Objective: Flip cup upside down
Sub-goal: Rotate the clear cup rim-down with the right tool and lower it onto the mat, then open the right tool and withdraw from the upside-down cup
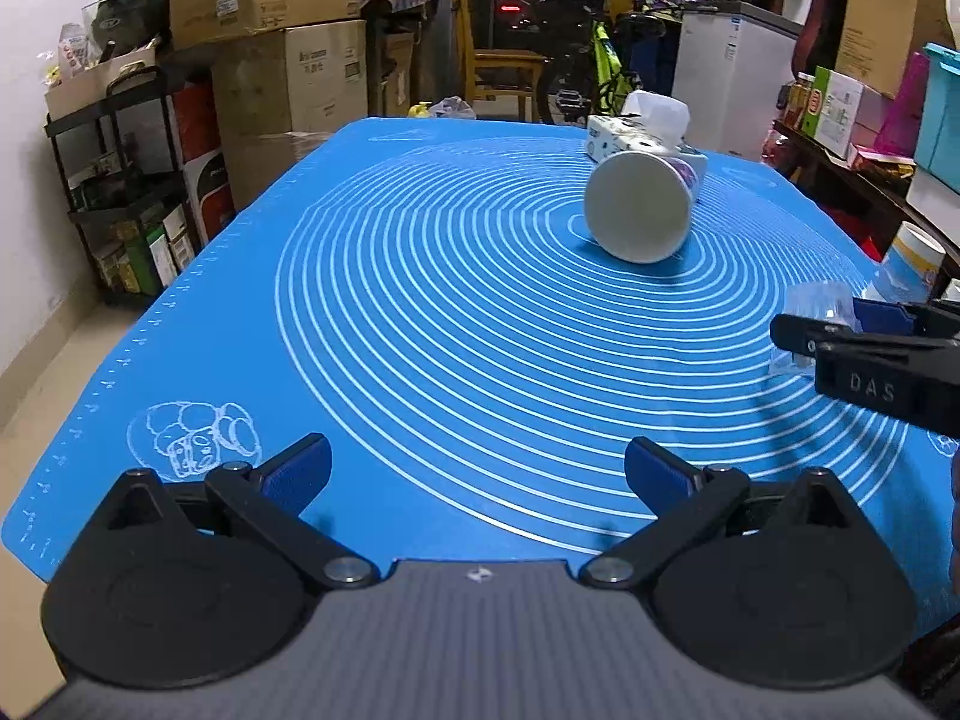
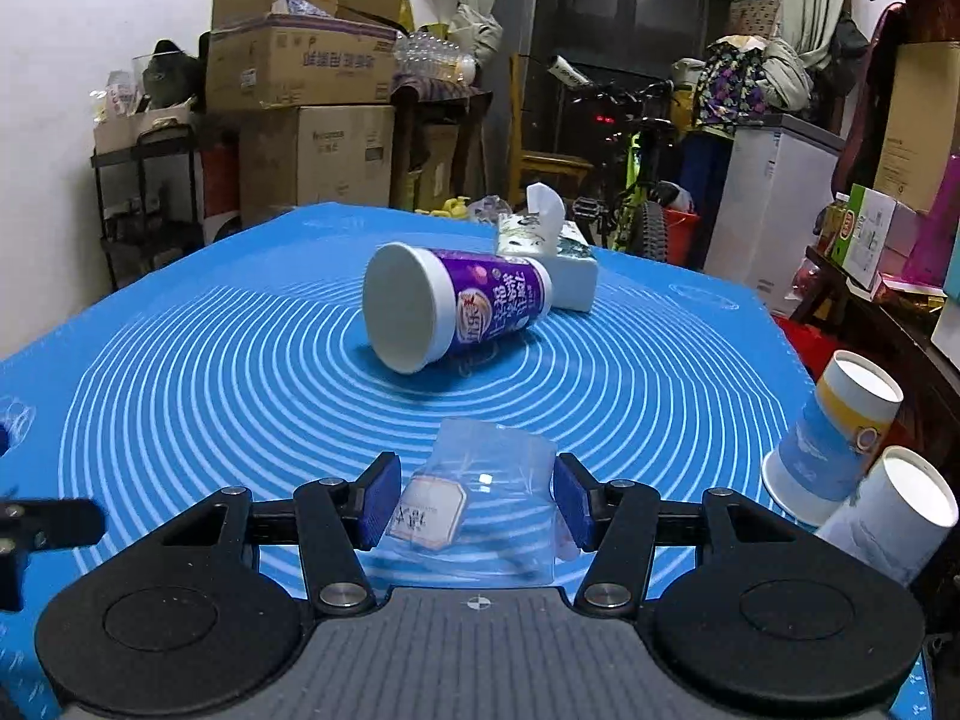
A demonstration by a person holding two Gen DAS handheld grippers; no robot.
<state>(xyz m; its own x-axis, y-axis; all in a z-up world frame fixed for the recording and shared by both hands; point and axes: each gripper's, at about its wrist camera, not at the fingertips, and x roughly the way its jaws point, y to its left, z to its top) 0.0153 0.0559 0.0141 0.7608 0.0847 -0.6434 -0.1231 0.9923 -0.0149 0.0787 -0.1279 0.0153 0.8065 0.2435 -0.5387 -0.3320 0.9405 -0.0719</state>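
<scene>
On the blue mat (image 1: 420, 312), left wrist view: left gripper (image 1: 478, 468) spread wide, nothing between its pads; purple paper cup (image 1: 639, 204) on its side at far centre, mouth toward the camera, tissue pack (image 1: 618, 135) just behind it. Right wrist view: right gripper (image 2: 477, 501) with pads against both sides of a clear plastic cup (image 2: 489, 507) (labelled, slightly crumpled); two paper cups (image 2: 840, 450) leaning at the mat's right edge.
</scene>
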